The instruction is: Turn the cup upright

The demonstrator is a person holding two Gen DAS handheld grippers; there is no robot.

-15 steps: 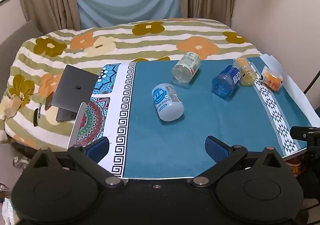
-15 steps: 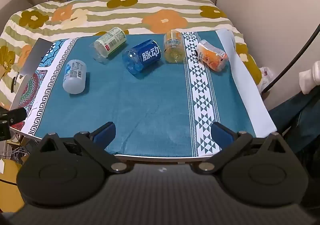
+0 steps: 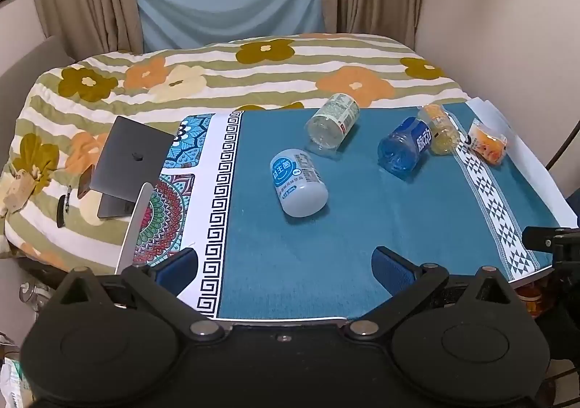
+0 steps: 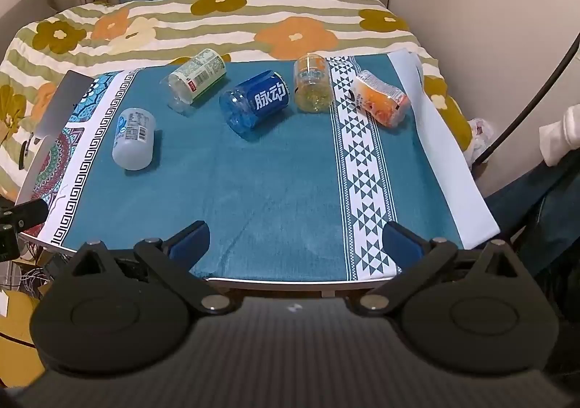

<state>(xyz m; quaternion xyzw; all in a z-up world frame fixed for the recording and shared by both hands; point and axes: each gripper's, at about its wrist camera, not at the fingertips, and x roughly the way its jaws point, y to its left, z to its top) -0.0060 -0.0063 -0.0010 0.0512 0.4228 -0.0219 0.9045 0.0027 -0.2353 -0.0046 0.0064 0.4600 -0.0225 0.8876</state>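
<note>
Five cut-bottle cups lie on their sides across the far half of the desk; none stands yet, so the task looks unstarted. The left gripper and right gripper hang at the near edge, jaws wide and holding nothing. At the left gripper's 12 o'clock lies the white cup, likely first. Next comes reaching in and closing on its wall.

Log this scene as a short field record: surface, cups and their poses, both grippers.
surface: teal tablecloth
cups: five, all on their sides
white cup: far left
green-label cup: at the back
blue cup: centre
yellow cup: right of the blue one
orange cup: far right
left gripper: open, empty
right gripper: open, empty
</note>
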